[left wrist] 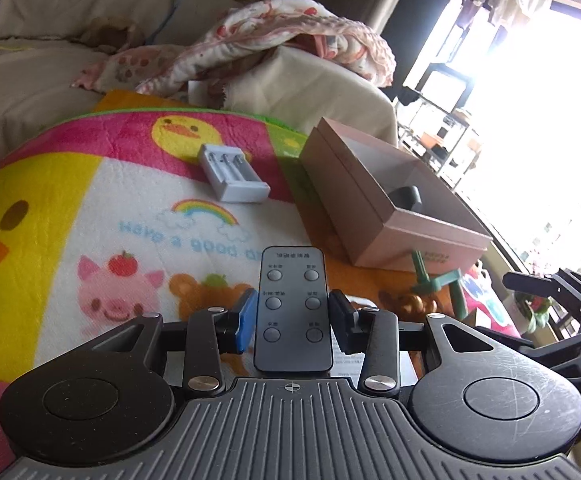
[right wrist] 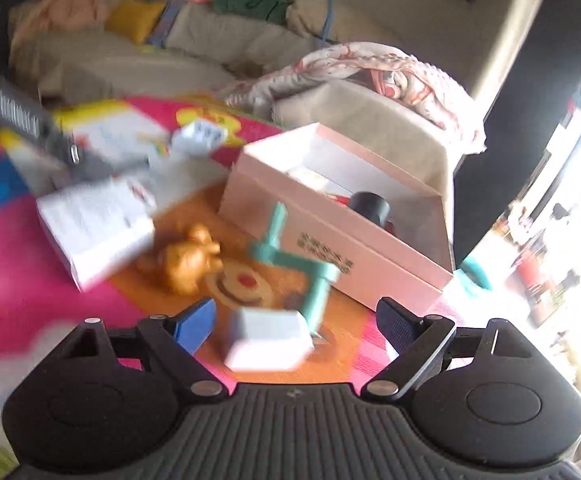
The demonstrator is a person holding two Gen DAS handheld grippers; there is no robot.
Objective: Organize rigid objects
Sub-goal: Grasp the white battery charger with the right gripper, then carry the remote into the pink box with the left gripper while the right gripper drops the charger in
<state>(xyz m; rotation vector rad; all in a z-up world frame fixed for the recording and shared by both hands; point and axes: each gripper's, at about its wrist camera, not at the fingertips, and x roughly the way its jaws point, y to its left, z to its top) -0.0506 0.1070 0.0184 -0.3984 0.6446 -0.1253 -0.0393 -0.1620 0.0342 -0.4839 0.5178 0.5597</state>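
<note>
My left gripper (left wrist: 292,318) is shut on a black remote control (left wrist: 293,308) and holds it above the colourful cartoon mat (left wrist: 90,208). A white battery charger (left wrist: 232,172) lies on the mat ahead. An open pink box (left wrist: 374,196) stands to the right with a black object (left wrist: 406,196) inside. My right gripper (right wrist: 294,326) is open above a small white block (right wrist: 268,338) that lies between its fingers. A teal plastic piece (right wrist: 290,256) and a golden figurine (right wrist: 188,260) lie before the pink box (right wrist: 330,224). The right view is blurred.
A white carton (right wrist: 90,228) lies left on the mat. A beige sofa (left wrist: 50,60) with a floral blanket (left wrist: 290,36) is behind. Shelving (left wrist: 438,120) and a bright window are on the right. The right gripper's body (left wrist: 562,308) shows at the left view's right edge.
</note>
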